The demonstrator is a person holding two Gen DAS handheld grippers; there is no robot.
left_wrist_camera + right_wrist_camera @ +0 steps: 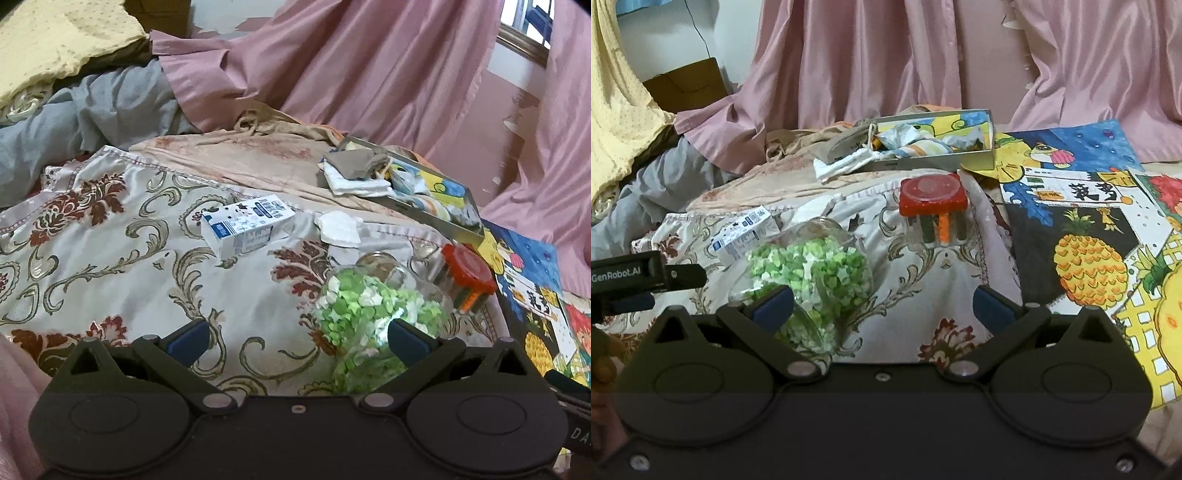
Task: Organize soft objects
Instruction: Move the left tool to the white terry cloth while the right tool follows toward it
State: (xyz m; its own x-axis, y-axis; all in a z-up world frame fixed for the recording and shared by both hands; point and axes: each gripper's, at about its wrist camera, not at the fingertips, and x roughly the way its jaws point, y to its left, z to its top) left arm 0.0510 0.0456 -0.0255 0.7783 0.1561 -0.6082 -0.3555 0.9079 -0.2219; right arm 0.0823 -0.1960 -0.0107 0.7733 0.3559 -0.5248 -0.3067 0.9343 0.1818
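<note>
A shallow metal tray (pixel 432 214) (pixel 938 161) at the back of the bed holds several soft cloths, with a grey pouch (pixel 354 164) (pixel 846 142) and a white cloth (pixel 360 186) (pixel 842 166) hanging over its near-left rim. A white wad of tissue (pixel 340 227) (pixel 816 206) lies on the floral bedspread (pixel 110 251) (pixel 923 273). My left gripper (pixel 295 338) is open above the bedspread, with nothing between its fingers. My right gripper (pixel 884 308) is open too, low over the spread, empty. The left gripper's body (pixel 646 275) shows at the left edge of the right wrist view.
A glass jar of green paper stars (pixel 369 306) (pixel 812 269) lies on its side in front of both grippers. A red-lidded jar (pixel 465 280) (pixel 934 206), a small white carton (pixel 247 229) (pixel 746 232), colourful drawings (pixel 1089 229) at right, pink curtains (pixel 868 66) and piled bedding (pixel 92 107) surround the spread.
</note>
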